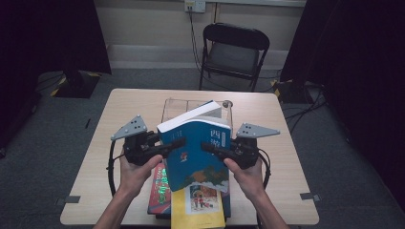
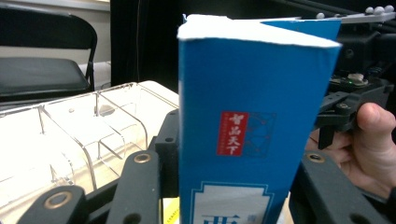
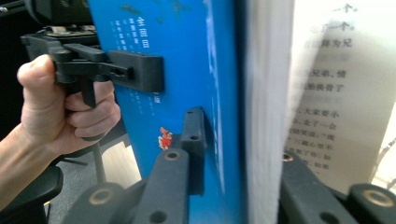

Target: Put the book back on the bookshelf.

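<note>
While both tongs, left (image 1: 177, 142) and right (image 1: 206, 147), clench the blue book (image 1: 198, 150), it hangs tilted just before the clear organizer (image 1: 173, 106).

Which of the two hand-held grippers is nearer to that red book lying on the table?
Left. The left hand-held gripper holds the blue book just above the red book; the right hand-held gripper is farther right.
</note>
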`<state>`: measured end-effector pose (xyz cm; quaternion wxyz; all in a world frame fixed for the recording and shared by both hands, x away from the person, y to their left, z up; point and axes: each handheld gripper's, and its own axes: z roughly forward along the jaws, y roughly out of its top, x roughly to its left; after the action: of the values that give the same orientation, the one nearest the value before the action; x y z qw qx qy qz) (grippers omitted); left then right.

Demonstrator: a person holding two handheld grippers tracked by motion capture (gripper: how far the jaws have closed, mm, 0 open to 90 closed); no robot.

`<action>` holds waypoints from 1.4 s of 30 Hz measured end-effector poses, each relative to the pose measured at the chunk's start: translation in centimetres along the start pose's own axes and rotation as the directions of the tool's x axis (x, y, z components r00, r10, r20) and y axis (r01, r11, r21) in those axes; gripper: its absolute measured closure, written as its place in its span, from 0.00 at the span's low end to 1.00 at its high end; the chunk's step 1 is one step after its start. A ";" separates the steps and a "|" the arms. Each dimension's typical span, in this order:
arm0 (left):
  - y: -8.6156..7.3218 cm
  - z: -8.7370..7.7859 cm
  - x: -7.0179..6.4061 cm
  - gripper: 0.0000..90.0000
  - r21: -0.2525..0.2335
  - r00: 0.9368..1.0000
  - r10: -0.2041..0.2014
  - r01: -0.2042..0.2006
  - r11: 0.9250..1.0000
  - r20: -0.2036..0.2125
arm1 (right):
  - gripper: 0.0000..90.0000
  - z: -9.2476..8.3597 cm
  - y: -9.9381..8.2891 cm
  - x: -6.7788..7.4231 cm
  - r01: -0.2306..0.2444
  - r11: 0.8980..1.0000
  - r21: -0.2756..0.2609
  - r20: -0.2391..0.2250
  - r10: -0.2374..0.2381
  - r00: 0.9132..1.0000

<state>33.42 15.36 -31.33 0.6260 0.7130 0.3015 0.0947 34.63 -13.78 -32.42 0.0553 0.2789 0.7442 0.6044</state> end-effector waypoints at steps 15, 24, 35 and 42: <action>-0.4 -0.3 -1.5 0.64 0.009 0.999 0.041 -0.041 0.999 0.013 | 0.53 -1.9 -2.0 -2.0 -0.031 1.000 0.007 0.087 0.030 0.996; -0.6 -0.8 -2.3 0.64 0.019 0.997 0.072 -0.072 0.997 0.026 | 0.31 -2.0 -2.0 -4.1 -0.024 1.000 0.013 0.059 0.023 0.998; -1.5 -0.6 -2.5 0.61 0.037 0.997 0.068 -0.069 0.997 0.033 | 0.35 -1.1 -2.0 -3.6 0.022 0.999 0.047 -0.008 -0.021 1.000; -2.4 0.6 -2.5 0.62 0.057 0.996 0.092 -0.093 0.994 0.022 | 0.46 -2.1 -2.1 -3.2 0.036 0.998 0.051 -0.008 -0.036 0.999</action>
<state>30.97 13.51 -33.11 0.6029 0.7449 0.2647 0.1077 35.74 -17.39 -34.64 0.0564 0.2648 0.7644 0.5851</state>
